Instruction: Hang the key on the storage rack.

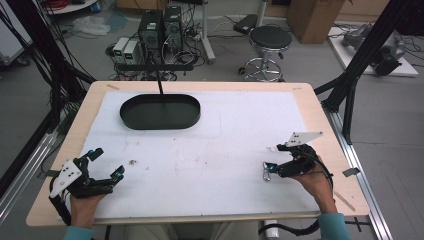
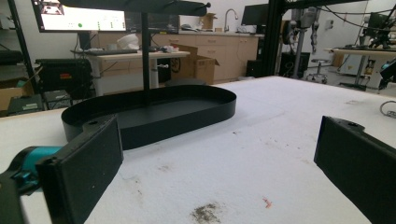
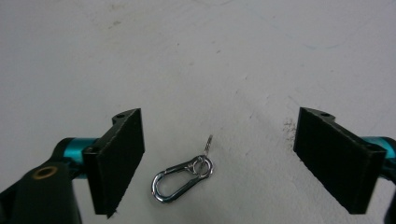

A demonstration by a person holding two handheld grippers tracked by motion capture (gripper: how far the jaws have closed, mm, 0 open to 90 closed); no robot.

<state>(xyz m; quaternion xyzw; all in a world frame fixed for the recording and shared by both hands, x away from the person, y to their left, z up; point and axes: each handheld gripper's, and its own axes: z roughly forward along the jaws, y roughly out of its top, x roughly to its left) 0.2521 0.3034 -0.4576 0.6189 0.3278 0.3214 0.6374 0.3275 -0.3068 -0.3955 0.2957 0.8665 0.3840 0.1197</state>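
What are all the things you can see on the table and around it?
carabiner clip: 1, shiny silver with a small ring, lying on the white cover between the right gripper's fingers, not touched
tray: 1, black, oval, at the far left of the table
table cover: 1, white, stained, over the wooden table
stool: 1, black round seat, on the floor behind the table
computer boxes: 2, dark, on the floor behind the table
cardboard box: 1, brown, on the floor at the back
left gripper: 1, black with teal, open, near left edge
right gripper: 1, black with teal, open, over the clip
hands: 2, teal sleeves, near edge
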